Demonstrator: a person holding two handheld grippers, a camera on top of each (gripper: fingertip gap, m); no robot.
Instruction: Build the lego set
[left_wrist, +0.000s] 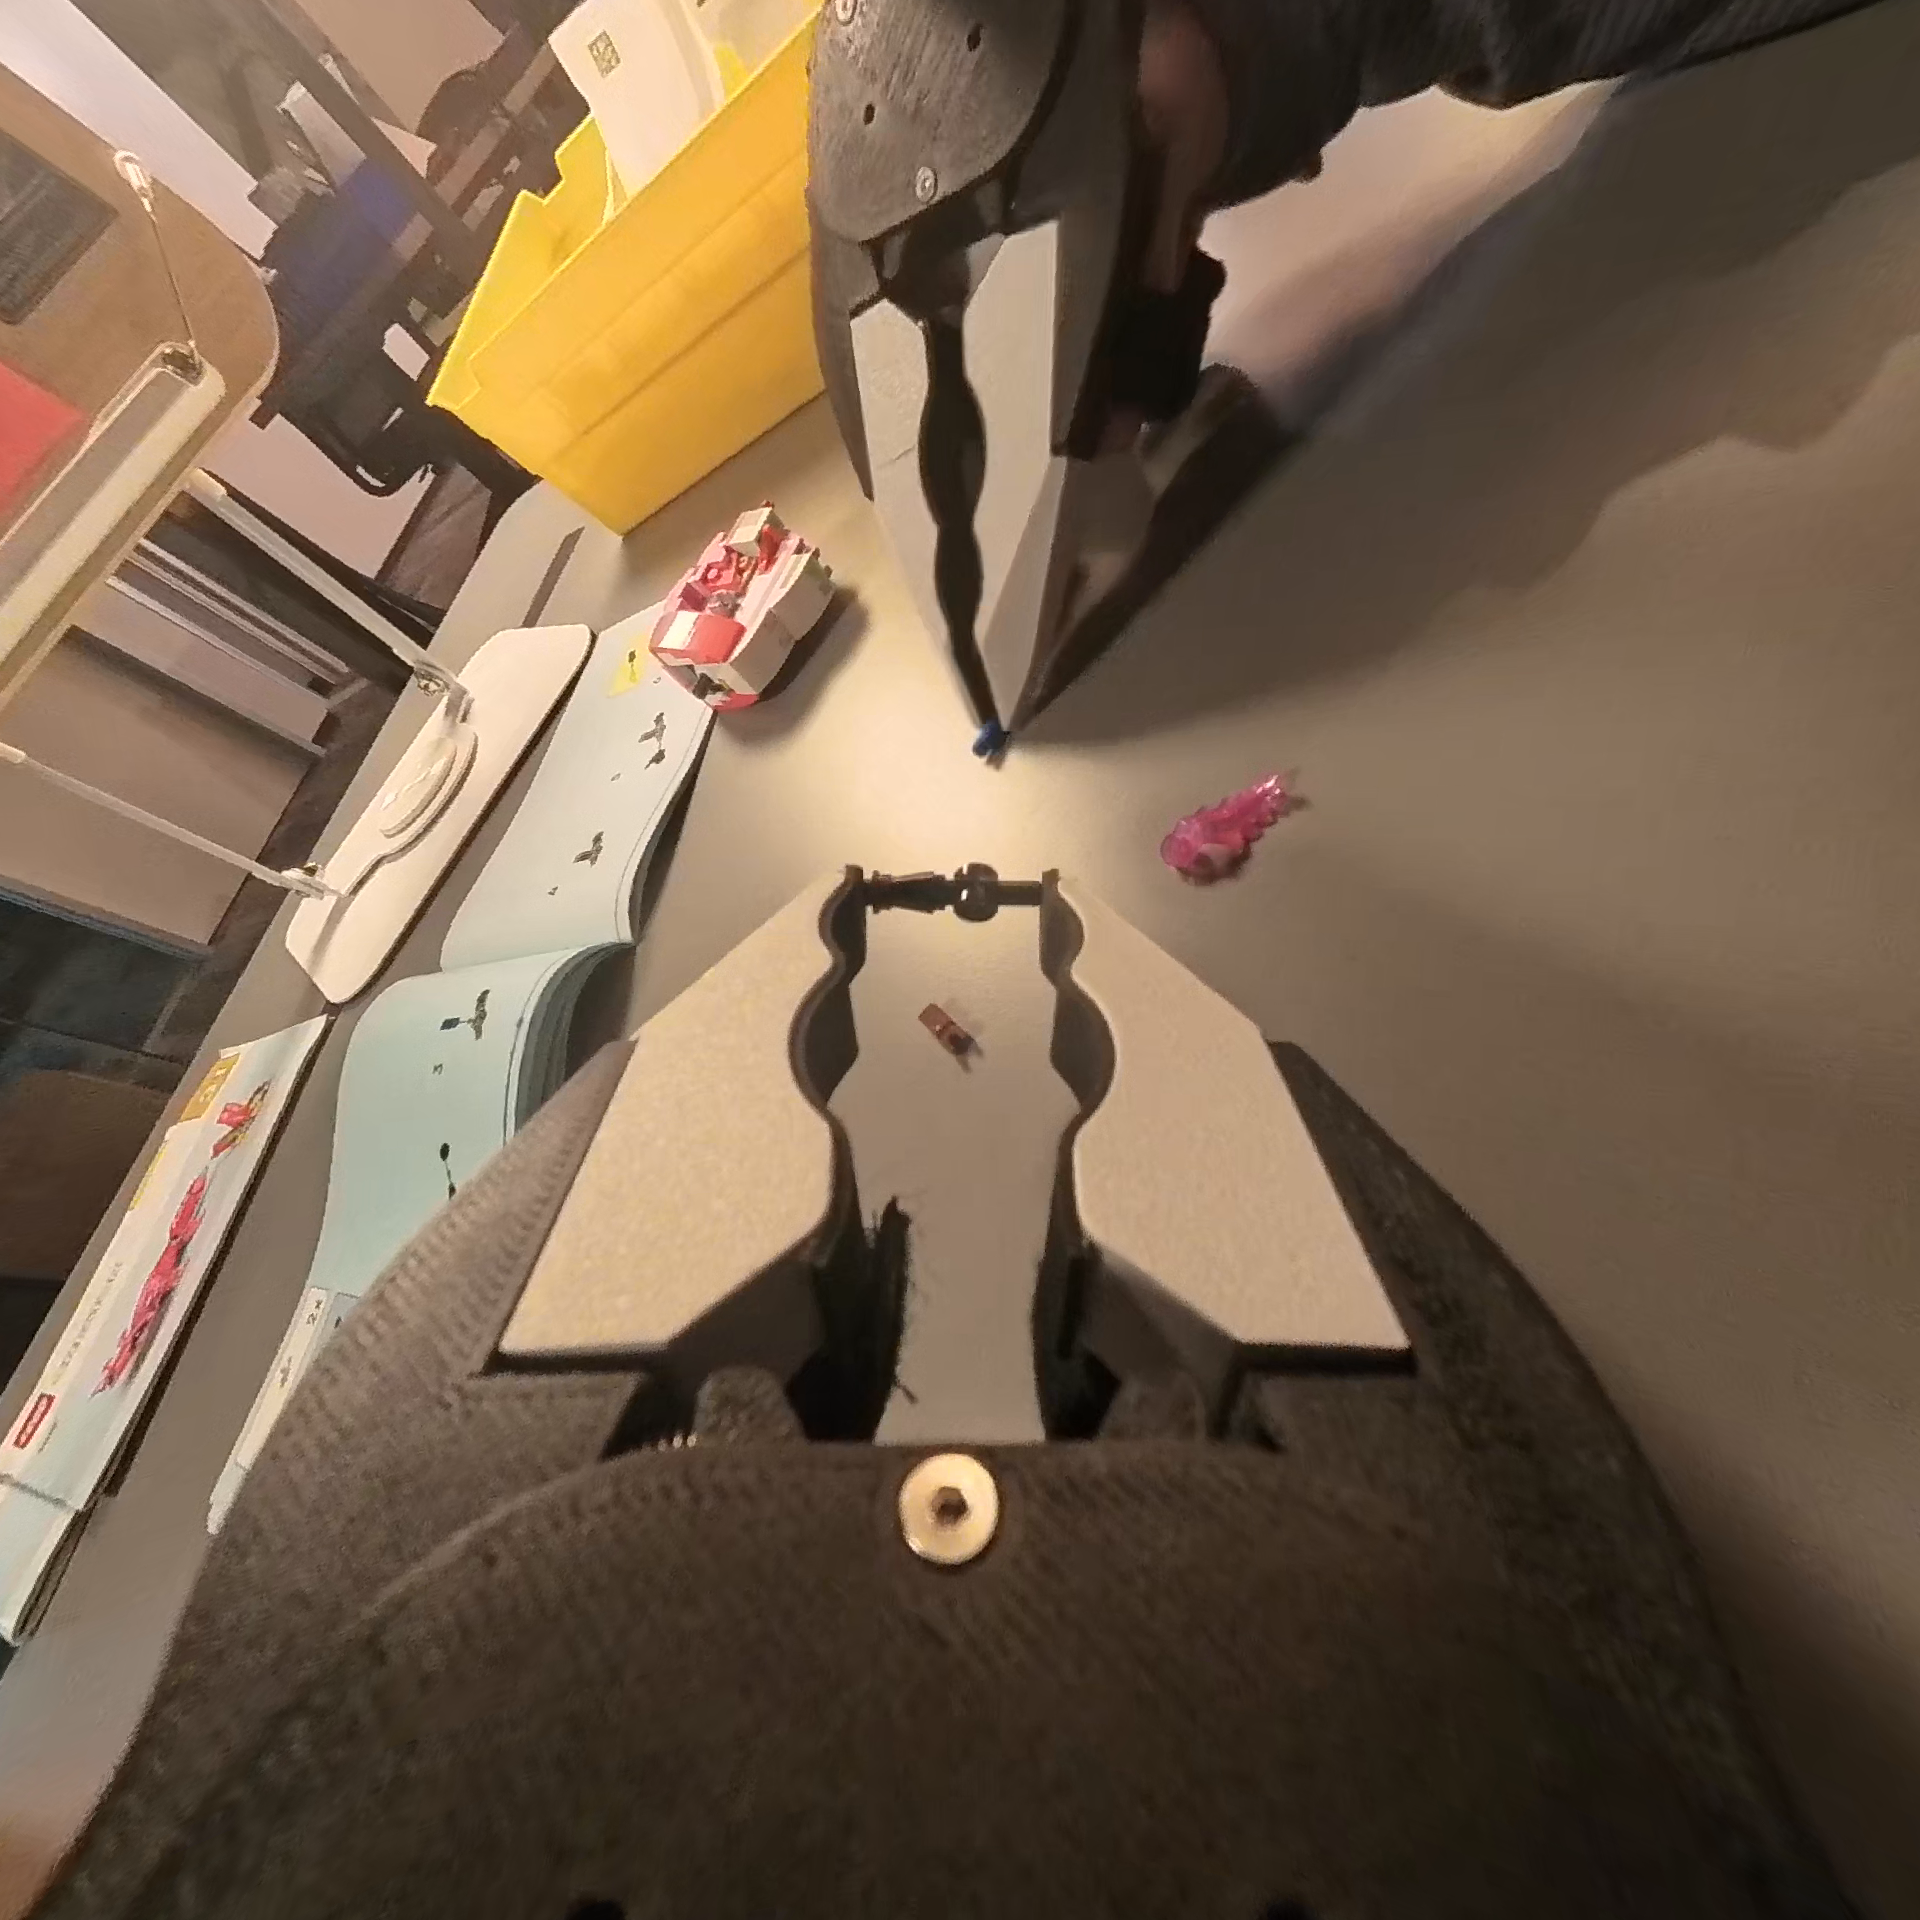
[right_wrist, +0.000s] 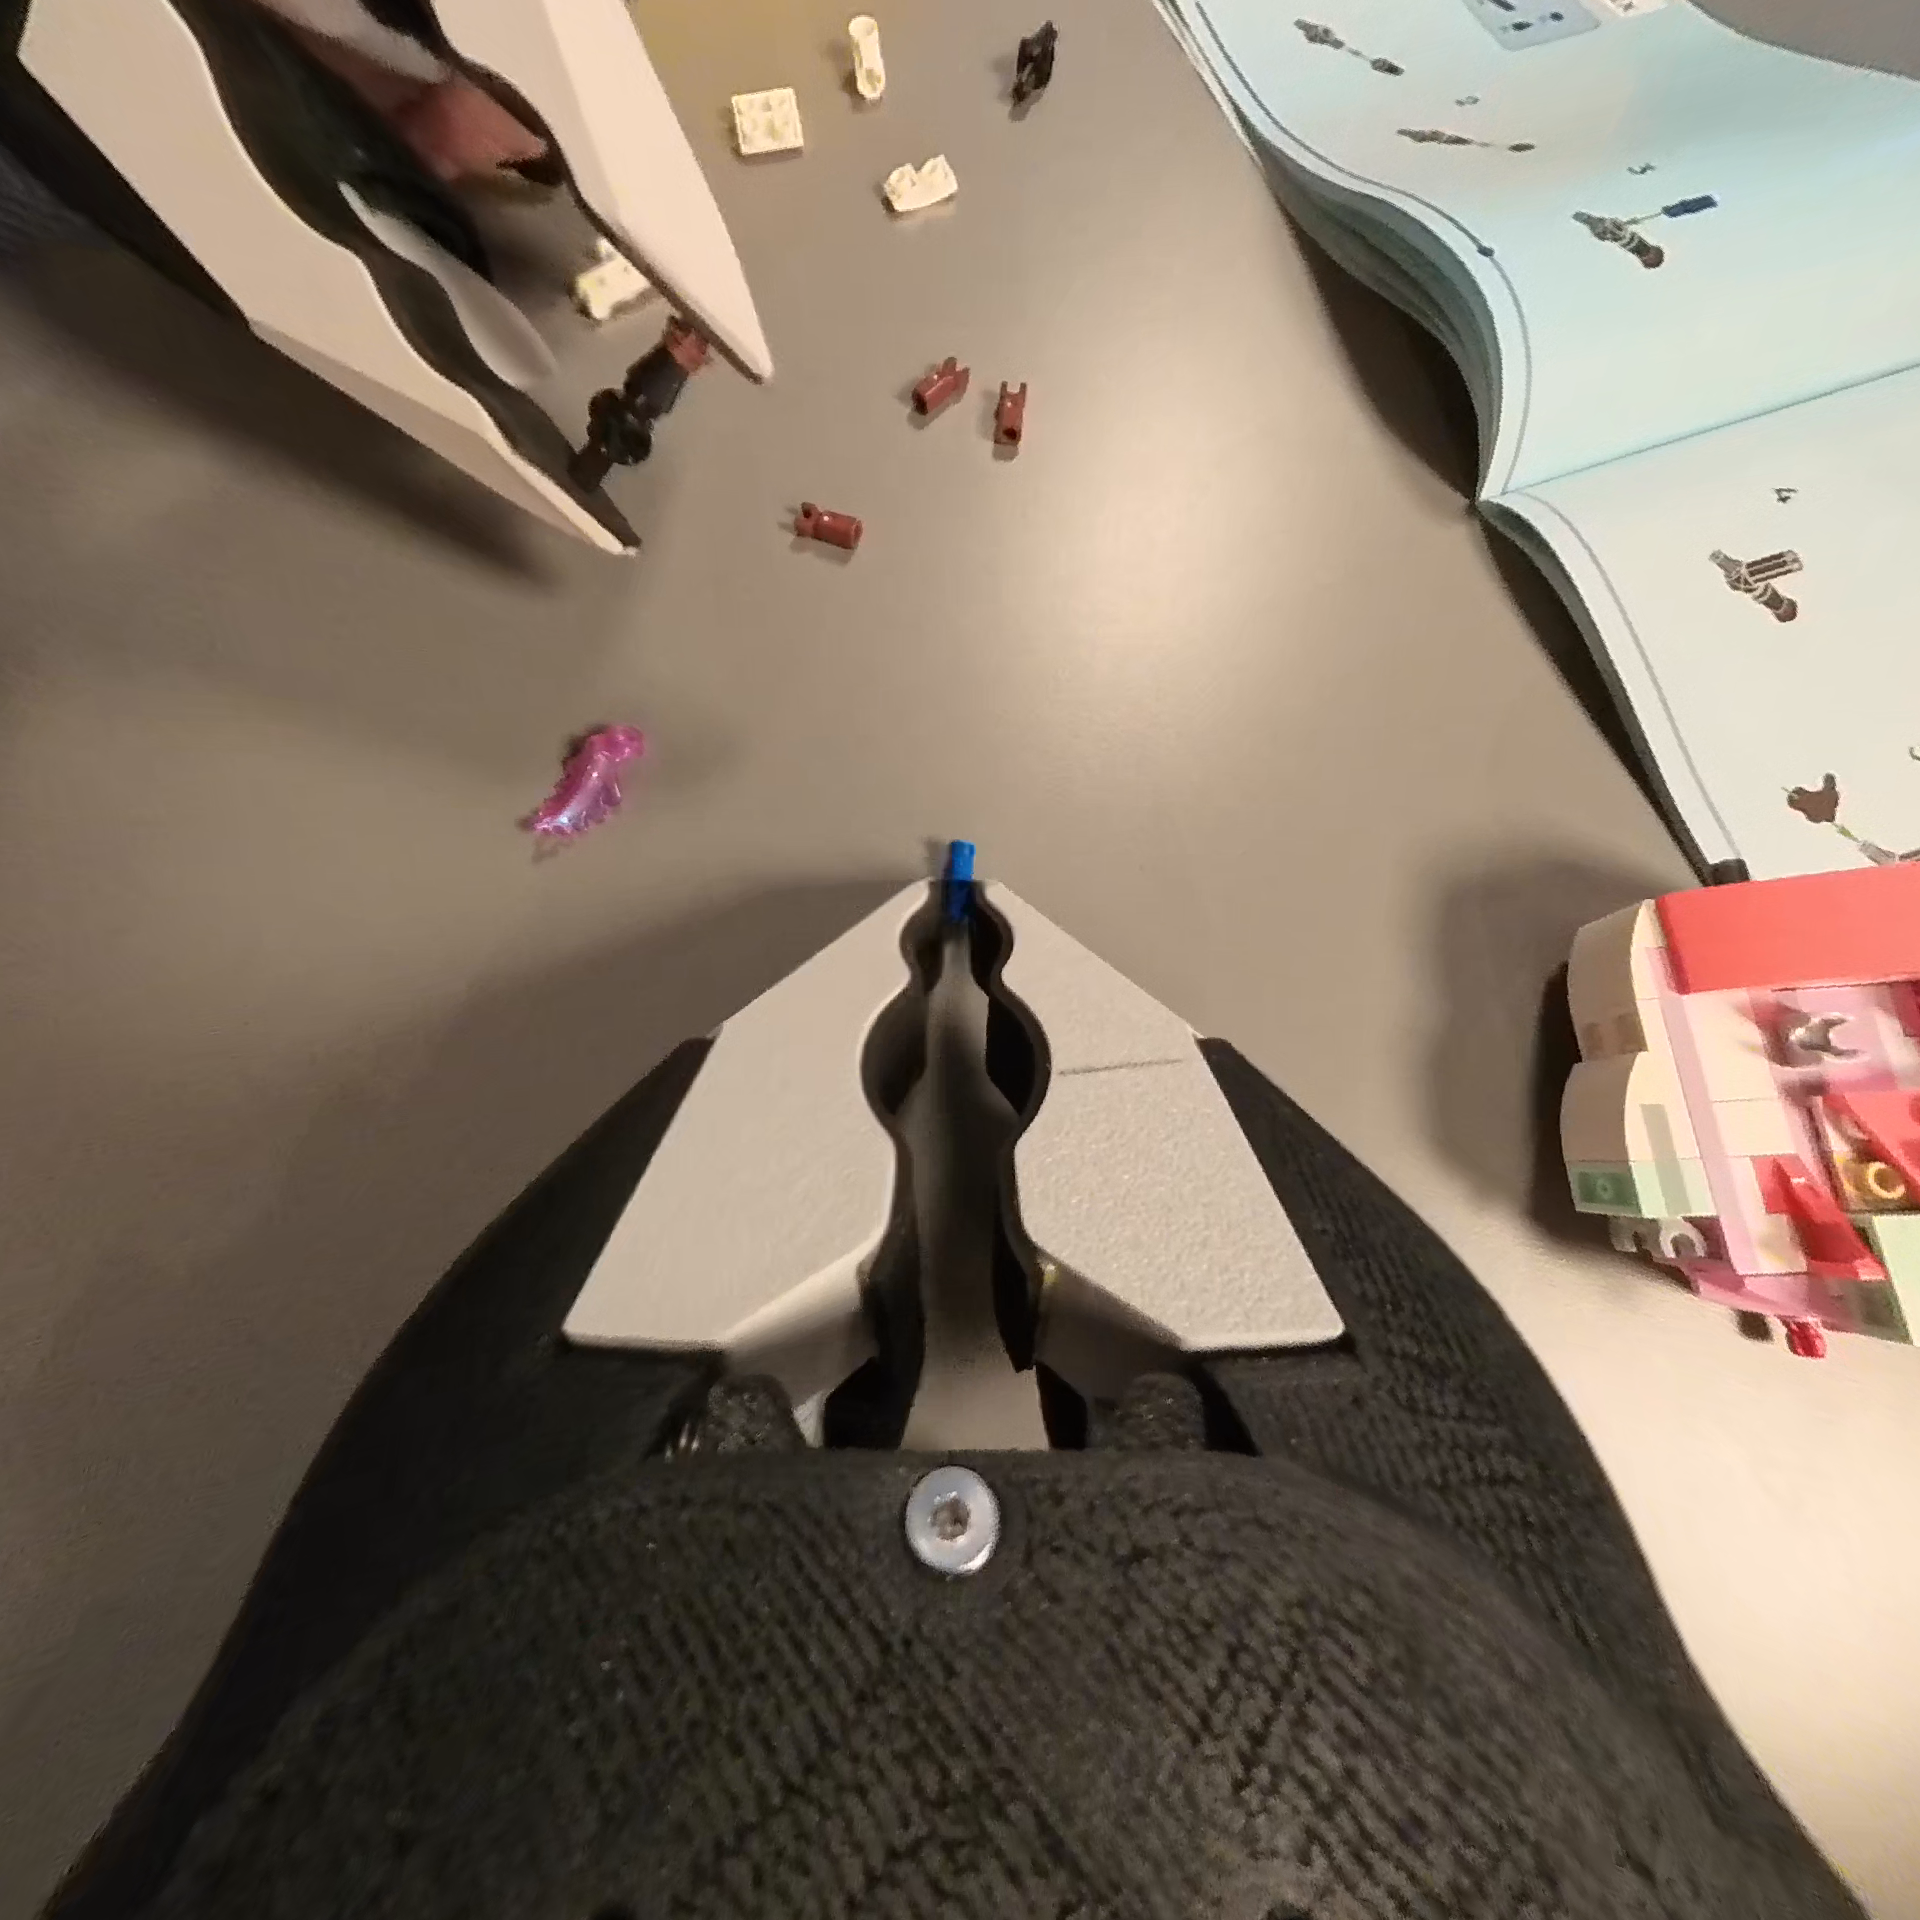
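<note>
Over the grey table (right_wrist: 1143, 644), left gripper (left_wrist: 956, 886) clamps a dark rod (left_wrist: 935, 890); right gripper (right_wrist: 958, 883) pinches a blue pin (right_wrist: 959, 868).

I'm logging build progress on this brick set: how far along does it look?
Done: a red, pink and white model stands part-built beside the open instruction booklet. In hand: left gripper holds a dark rod assembly between its jaws; right gripper pinches a blue pin. Left: loose brown pieces, white pieces and a pink translucent piece.

Yellow bins (left_wrist: 644, 312) at table (left_wrist: 1455, 935) edge; open booklet (right_wrist: 1662, 364) beside red-and-white brick model (right_wrist: 1745, 1122).
</note>
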